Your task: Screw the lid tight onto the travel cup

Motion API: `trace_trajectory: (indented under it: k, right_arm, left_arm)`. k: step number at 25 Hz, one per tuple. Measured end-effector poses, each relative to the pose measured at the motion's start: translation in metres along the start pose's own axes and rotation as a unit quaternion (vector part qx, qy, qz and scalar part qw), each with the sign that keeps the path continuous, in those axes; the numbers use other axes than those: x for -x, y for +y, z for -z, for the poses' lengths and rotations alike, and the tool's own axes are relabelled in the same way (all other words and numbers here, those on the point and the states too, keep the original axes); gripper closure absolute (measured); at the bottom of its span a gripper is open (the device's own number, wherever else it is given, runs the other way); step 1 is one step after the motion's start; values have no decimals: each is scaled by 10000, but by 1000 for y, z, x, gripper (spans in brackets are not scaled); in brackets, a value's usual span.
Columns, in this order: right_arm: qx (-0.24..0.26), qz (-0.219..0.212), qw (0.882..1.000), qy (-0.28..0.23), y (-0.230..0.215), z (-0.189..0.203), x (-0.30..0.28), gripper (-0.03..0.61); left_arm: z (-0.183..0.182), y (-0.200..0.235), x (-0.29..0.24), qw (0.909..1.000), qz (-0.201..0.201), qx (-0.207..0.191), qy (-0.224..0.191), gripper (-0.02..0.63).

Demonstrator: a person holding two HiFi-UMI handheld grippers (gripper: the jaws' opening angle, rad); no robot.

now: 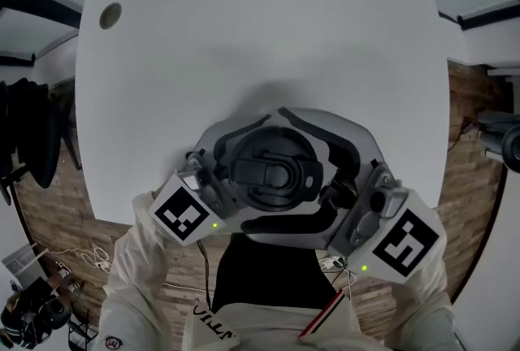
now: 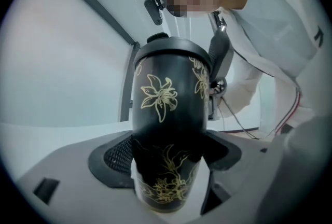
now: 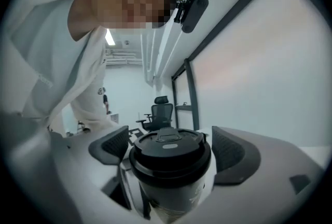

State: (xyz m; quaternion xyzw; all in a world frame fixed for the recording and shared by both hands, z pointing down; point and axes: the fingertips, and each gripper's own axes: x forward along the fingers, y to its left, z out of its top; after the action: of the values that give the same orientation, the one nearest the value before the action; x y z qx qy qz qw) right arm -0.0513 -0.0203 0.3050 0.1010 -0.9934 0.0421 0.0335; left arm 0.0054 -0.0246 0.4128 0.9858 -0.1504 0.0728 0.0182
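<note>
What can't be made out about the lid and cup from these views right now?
- Threads, hence tightness: the lid covers them in the head view, and its rim overhangs them in both gripper views.
- Body of the travel cup: hidden under the lid in the head view, cut off by the bottom edge in the right gripper view.
- Lid top: in the left gripper view, only its edge shows above the cup.

The space between the left gripper (image 2: 168, 161) and the right gripper (image 3: 171, 154) was full. The cup (image 2: 167, 109) filled the left jaws and the lid (image 1: 275, 168) filled the right jaws, touching the pads on both sides. The person's body (image 1: 268, 288) stood close behind. Ahead, the table (image 1: 268, 41) lay wide and flat, with a hole (image 1: 110, 15) at its far left corner. Dark furniture (image 1: 32, 130) crowded its left edge.
</note>
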Motion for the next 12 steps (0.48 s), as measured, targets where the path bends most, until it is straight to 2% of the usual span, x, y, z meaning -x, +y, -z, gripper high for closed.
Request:
trace_trajectory:
  k: [3, 5, 8, 12]
  right_arm:
    - [174, -798, 9962, 305, 5, 7, -8, 112]
    - [312, -1155, 9923, 315, 7, 4, -11, 114]
    - [400, -1446, 9882, 295, 12, 1, -15, 114]
    - [416, -1512, 9872, 290, 13, 0, -15, 114]
  left_arm:
    - [1, -2, 1, 9988, 475, -67, 55, 224]
    - [-1, -3, 2, 9974, 710, -75, 51, 224]
    - [-2, -6, 2, 9953, 960, -33, 78, 224]
    - [-3, -7, 2, 9944, 1044, 4, 133, 224]
